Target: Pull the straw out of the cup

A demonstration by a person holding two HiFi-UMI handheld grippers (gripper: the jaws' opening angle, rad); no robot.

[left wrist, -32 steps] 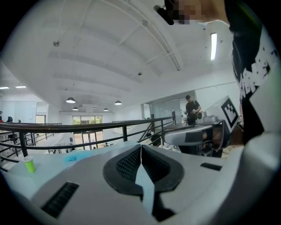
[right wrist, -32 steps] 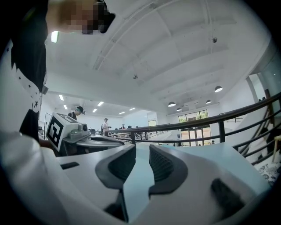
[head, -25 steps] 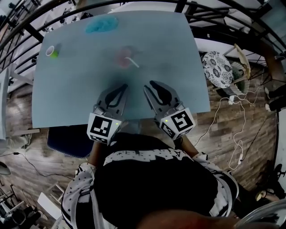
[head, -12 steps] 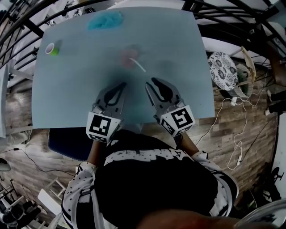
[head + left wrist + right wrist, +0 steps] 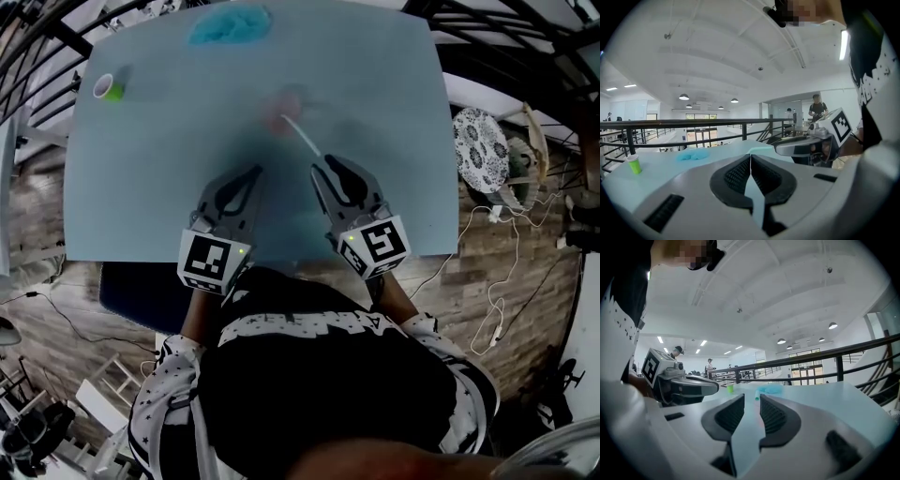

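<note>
Hovering low over the smooth pale-blue table (image 5: 141,187), my right gripper (image 5: 752,399) has its jaws parted by a narrow slot, with nothing between the ribbed black pads. Alongside, my left gripper (image 5: 750,155) is clenched tip to tip and empty.

Right at the mouth of the right jaws' slot pokes the free end of the straw (image 5: 756,396), a thin, pale, stiff-looking tube. It leans back toward me out of the cup (image 5: 279,108), which stands further ahead of the jaws, pinkish, translucent and soft-edged.

My read is that the grab comes next. I'd line the slot up with the straw's tilt, pinch near the tip, then draw along its own slant so the light cup doesn't topple. The left could steady the cup.

Far beyond the jaws lies a fluffy blue cloth (image 5: 230,23), and well off to the left sits a small green container (image 5: 108,86).
</note>
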